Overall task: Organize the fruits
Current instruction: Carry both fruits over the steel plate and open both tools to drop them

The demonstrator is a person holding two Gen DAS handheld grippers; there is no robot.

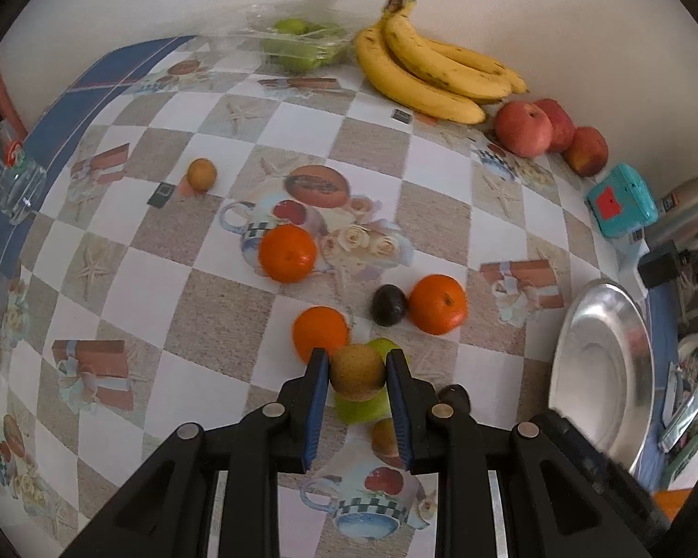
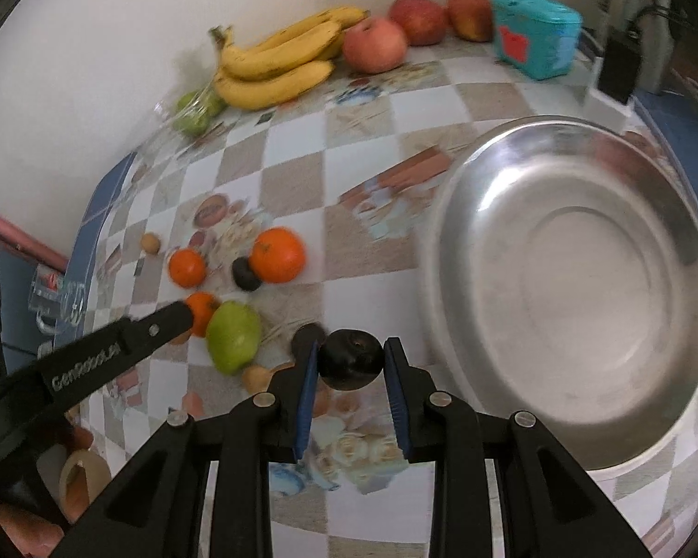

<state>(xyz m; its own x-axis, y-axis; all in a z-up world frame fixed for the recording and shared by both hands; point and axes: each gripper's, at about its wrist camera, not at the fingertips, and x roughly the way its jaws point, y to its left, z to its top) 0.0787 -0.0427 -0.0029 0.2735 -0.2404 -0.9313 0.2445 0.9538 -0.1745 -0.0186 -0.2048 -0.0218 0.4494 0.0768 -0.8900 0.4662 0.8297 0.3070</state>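
**Both tongs loaded: brown fruit on the left, dark fruit on the right**

Left wrist view. The left tongs (image 1: 357, 372) point steeply down at the counter (image 1: 153, 269) and are closed on a small brown fruit (image 1: 357, 373), one blue pad pressing each side. Directly beneath it lies a green pear (image 1: 363, 407), with one orange (image 1: 320, 332) touching the left pad's outer side. Two more oranges (image 1: 287, 253) (image 1: 438, 304) lie farther out; a dark plum (image 1: 389, 304) touches the right-hand one. A second brown fruit (image 1: 201, 175) sits alone well to the left. This view alone shows glass jars (image 1: 21, 186) at the left edge. The steel bowl (image 1: 600, 372) appears only edge-on at the right. Bananas (image 1: 423, 69), bagged green fruit (image 1: 302, 44), three red apples (image 1: 523, 129) and a teal box (image 1: 621, 200) line the wall.

Right wrist view. The right tongs (image 2: 350, 365) point steeply down and are clamped on a dark round fruit (image 2: 350, 359), raised clear of the counter, just left of the steel bowl's rim. Here the bowl's whole interior is visible. The left tongs' finger (image 2: 163, 323) enters from the lower left, reaching over the orange beside the pear. A hand (image 2: 28, 532) shows at the lower left corner.
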